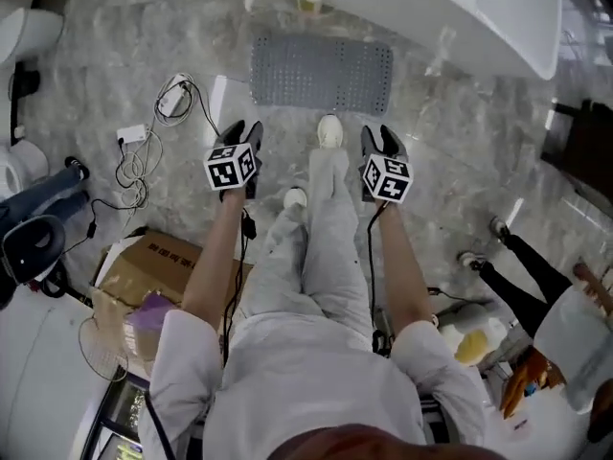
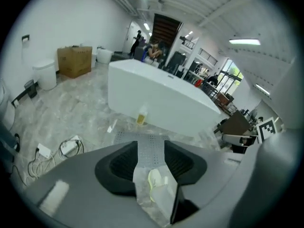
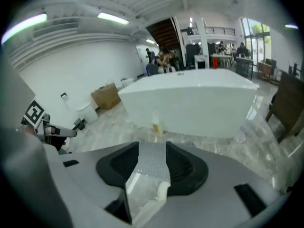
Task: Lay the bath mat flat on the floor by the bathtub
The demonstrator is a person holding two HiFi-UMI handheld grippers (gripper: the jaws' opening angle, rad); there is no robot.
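Bath mat (image 1: 321,72): a grey, dotted rectangle spread flat on the marble floor (image 1: 460,171), its long side running along the foot of the white bathtub (image 1: 460,8) and its far edge just beside the tub's base. It already lies as the task asks, with no fold or lifted corner visible.

The left gripper (image 1: 241,130) and right gripper (image 1: 381,134) hang above the floor on the near side of the mat, apart from it. Each is released, its jaws standing apart with nothing between them. Only floor, mat and the person's shoe (image 1: 329,130) show through the gaps.

The mat looks thin and rubbery, so it is probably light and floppy. Held at one point it would likely sag and fold on itself. Its perforated surface should give the pads some bite. If it needs straightening, the two near corners look like the best hold, one per gripper, to keep the sheet taut. A small bottle (image 1: 308,6) stands at the tub's base just past the far edge.
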